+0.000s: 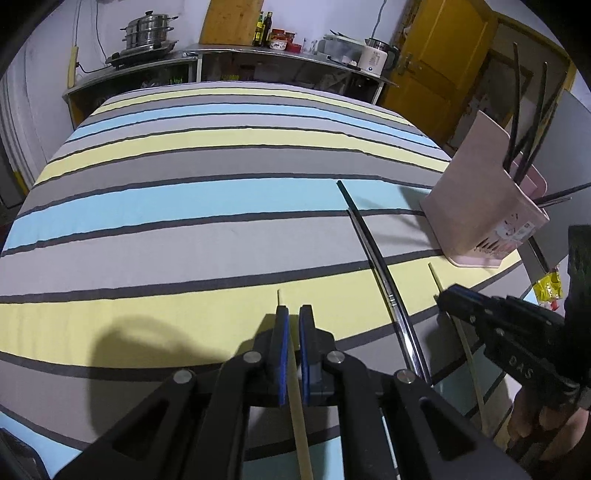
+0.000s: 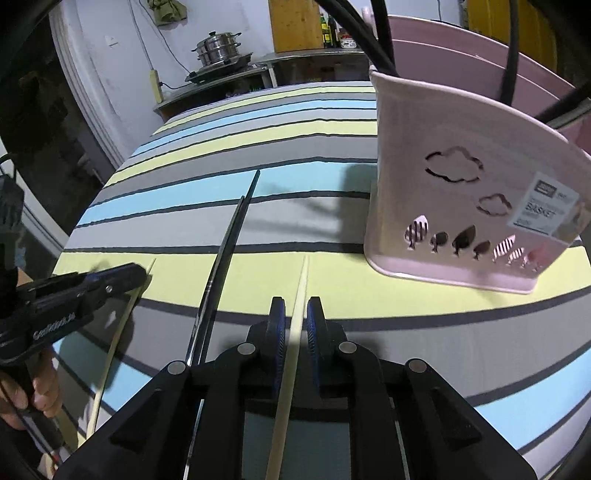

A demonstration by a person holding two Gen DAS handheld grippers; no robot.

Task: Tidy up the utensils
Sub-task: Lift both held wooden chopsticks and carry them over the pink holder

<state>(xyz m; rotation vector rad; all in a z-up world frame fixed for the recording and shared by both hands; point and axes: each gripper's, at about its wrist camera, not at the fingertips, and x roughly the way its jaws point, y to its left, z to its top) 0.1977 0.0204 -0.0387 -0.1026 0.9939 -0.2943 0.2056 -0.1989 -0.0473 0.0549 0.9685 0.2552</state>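
Note:
Each gripper straddles a pale wooden chopstick lying on the striped tablecloth. My left gripper (image 1: pixel 293 314) has its blue-padded jaws close around one chopstick (image 1: pixel 301 417), with a small gap on each side. My right gripper (image 2: pixel 295 304) stands the same way around the other chopstick (image 2: pixel 300 291); it also shows in the left wrist view (image 1: pixel 443 295). A dark chopstick (image 1: pixel 351 201) and a shiny metal chopstick (image 1: pixel 384 280) lie between them. The pink utensil basket (image 2: pixel 454 206) stands at the right with several dark chopsticks (image 1: pixel 517 122) in it.
The striped cloth (image 1: pixel 207 199) covers the whole table. Behind it stands a steel counter (image 1: pixel 229 59) with a steamer pot (image 1: pixel 147 31), bottles and a kettle. A yellow door (image 1: pixel 439 51) is at the back right. The table edge runs close by the basket.

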